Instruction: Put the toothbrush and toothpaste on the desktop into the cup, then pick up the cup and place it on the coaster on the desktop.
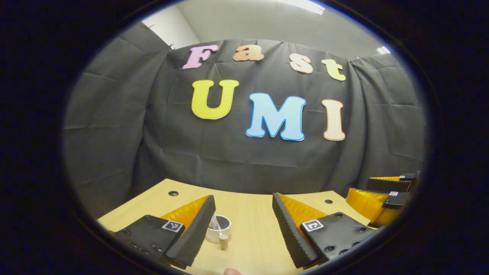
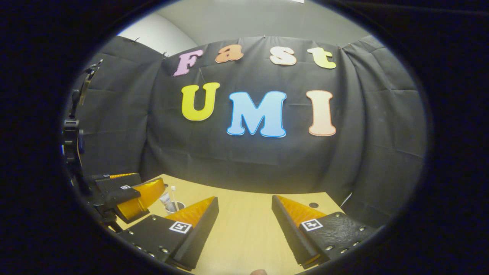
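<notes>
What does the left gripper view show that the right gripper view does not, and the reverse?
Left gripper view: a small tan peg just in front of the cup, and the right gripper off to the side. Right gripper view: the toothbrush standing in the cup, the left gripper, and a dark stand. Both: the cup, the wooden desktop, both grippers open.

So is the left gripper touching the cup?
Apart. In the left gripper view, the left gripper is open and held above the desk, with the cup sitting farther off between its fingers, bare wood around it.
</notes>
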Action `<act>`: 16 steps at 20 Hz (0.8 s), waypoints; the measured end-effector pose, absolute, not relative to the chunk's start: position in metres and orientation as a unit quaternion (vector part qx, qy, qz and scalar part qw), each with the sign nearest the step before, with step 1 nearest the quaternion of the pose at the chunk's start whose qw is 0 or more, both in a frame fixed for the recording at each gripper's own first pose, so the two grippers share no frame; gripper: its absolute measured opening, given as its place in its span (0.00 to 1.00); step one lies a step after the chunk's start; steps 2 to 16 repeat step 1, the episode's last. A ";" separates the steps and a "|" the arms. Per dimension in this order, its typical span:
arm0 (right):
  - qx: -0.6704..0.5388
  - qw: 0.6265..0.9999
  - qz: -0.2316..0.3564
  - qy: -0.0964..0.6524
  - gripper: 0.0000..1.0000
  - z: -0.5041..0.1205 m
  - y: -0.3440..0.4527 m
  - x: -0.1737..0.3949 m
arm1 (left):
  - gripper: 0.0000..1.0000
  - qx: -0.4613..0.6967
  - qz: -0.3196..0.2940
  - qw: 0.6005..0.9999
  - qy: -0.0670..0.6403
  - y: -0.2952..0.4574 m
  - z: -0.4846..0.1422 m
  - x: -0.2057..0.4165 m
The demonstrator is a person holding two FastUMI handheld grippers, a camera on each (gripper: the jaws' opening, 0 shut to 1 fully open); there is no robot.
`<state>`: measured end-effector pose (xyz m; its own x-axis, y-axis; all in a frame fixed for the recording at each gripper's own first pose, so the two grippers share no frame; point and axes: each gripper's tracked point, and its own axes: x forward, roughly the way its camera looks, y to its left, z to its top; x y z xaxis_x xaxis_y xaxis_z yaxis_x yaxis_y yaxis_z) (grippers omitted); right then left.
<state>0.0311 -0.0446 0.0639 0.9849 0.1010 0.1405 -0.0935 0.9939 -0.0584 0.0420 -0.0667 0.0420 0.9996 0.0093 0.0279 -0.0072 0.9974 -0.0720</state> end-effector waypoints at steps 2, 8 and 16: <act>-0.022 0.996 0.047 -0.077 0.88 0.067 -0.046 0.030 | 0.99 -0.035 0.003 0.999 -0.016 -0.068 0.044 0.040; -0.022 0.996 0.047 -0.077 0.88 0.067 -0.046 0.030 | 0.99 -0.035 0.003 0.999 -0.016 -0.068 0.044 0.040; -0.022 0.996 0.047 -0.077 0.88 0.067 -0.046 0.030 | 0.99 -0.035 0.003 0.999 -0.016 -0.068 0.044 0.040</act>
